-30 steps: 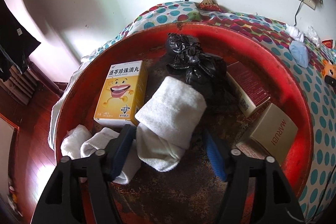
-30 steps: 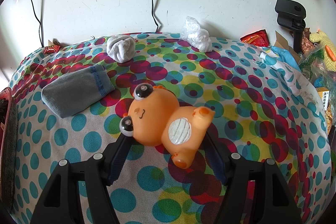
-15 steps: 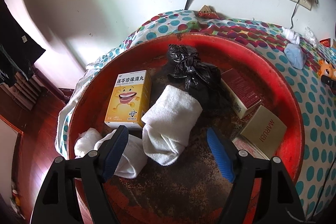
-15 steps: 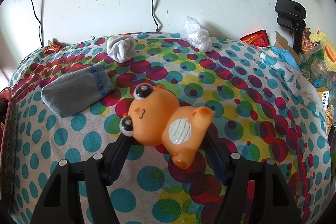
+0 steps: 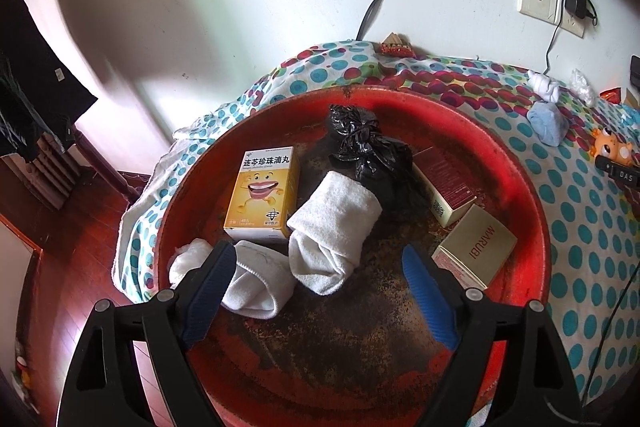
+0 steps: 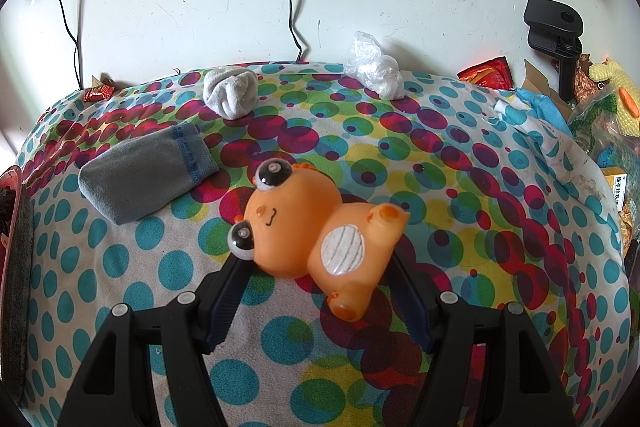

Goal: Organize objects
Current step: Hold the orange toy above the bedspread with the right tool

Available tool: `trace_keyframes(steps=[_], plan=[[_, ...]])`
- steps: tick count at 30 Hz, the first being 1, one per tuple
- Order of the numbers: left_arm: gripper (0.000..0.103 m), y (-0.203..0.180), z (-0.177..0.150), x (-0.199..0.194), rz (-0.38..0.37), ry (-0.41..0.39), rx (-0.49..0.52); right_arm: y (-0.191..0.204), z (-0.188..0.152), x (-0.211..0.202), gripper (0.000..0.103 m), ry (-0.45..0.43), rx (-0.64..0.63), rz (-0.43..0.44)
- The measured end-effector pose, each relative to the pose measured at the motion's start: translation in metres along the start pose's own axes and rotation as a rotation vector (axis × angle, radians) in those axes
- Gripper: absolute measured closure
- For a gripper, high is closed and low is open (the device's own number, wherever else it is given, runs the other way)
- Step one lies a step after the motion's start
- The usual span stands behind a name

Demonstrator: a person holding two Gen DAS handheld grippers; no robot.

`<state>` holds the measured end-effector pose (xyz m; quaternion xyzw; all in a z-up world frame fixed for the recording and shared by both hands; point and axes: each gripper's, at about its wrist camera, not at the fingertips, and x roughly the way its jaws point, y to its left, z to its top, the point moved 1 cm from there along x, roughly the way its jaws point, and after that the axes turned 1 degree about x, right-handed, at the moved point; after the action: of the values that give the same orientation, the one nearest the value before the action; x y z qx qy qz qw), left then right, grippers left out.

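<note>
A rolled white towel lies in the red basin, leaning on a black plastic bag. My left gripper hovers just above and behind the towel. Its jaws are opening and nothing is between the blue pads. In the right wrist view an orange toy animal lies on its back on the dotted cloth. My right gripper is shut on it, one finger at the head and the other hidden behind the body.
The basin also holds a yellow box, a dark red box, a tan MARUBI box and more white socks. On the cloth lie a grey-blue sock, a balled grey sock and a plastic wad. Clutter crowds the right edge.
The left gripper's jaws have spread away from the white towel, and the gripper has risen and pulled back while the towel stays in the basin. The right gripper and toy have not moved.
</note>
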<state>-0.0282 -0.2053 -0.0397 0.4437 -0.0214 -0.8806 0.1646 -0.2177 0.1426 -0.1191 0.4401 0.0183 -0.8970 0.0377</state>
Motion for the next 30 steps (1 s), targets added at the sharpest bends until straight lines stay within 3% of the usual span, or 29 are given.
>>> trace_keyframes(steps=[30], plan=[[0.014, 0.003, -0.019, -0.010, -0.042, -0.005, -0.002, 0.000, 0.000, 0.000, 0.034, -0.001, -0.003, -0.006]])
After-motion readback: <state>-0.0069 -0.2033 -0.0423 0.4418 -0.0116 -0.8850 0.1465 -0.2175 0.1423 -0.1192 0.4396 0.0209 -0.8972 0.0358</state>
